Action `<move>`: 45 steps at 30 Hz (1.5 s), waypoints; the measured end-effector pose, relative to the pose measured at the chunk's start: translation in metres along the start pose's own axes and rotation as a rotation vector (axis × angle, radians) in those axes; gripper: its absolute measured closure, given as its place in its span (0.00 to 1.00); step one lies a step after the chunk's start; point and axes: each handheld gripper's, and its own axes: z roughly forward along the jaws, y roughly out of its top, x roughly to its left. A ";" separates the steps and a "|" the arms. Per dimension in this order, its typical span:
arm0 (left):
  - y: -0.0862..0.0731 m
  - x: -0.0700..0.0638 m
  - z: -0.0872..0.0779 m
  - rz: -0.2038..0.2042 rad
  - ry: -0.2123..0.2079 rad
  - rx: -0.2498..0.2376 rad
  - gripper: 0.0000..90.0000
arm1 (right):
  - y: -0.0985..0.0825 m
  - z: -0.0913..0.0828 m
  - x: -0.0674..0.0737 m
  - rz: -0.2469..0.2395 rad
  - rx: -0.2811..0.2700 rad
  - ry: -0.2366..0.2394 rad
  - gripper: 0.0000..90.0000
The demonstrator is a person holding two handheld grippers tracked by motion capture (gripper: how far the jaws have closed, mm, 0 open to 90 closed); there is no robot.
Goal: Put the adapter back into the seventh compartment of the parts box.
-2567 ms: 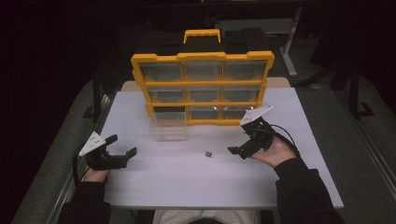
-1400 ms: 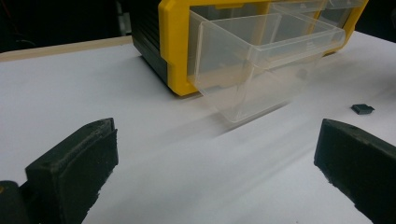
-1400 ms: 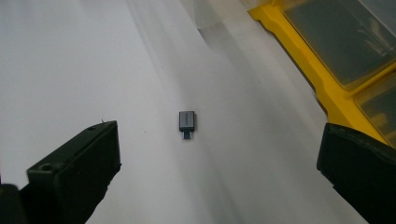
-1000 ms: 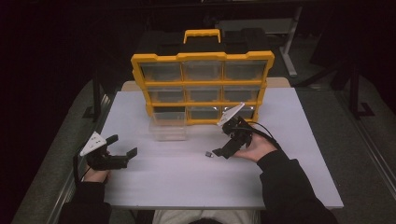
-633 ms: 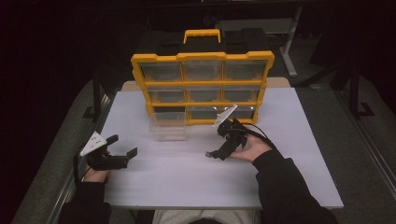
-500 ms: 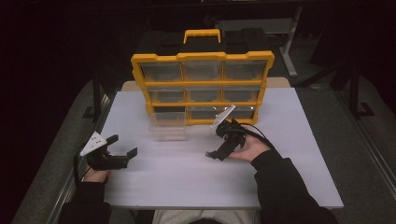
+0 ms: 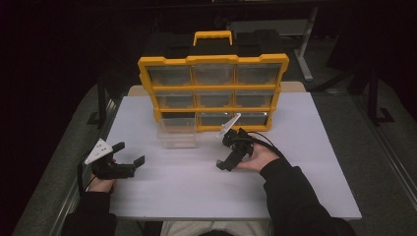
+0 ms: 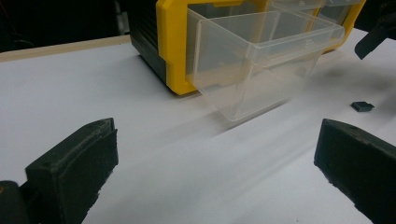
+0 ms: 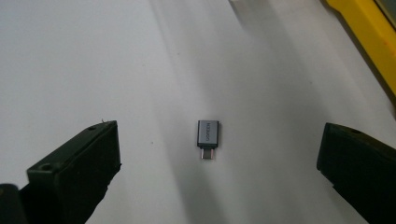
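The right hand-held gripper (image 9: 212, 182), jaws wide apart, hovers over a small grey adapter (image 9: 208, 138) lying on the white counter (image 7: 206, 191). Nearby, the left hand-held gripper (image 7: 129, 156) rests open before a pulled-out clear drawer (image 8: 261, 56).

Two black claw jaws stand wide apart low over a white worktop (image 8: 93, 93). Ahead, a clear drawer (image 8: 261, 60) juts from a yellow organiser (image 8: 173, 46), its front tipped down onto the worktop. Right of the drawer lies a small dark adapter (image 8: 362, 106).
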 end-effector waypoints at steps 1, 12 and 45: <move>0.000 0.000 0.000 0.000 0.000 0.000 0.00 | 0.000 0.001 0.000 0.002 0.003 0.004 0.00; 0.000 0.000 0.000 0.001 0.000 0.003 0.00 | 0.002 0.014 0.002 -0.002 0.033 0.039 0.04; 0.000 0.000 0.000 0.005 0.001 0.004 0.00 | 0.000 0.031 0.003 -0.044 0.089 0.020 0.83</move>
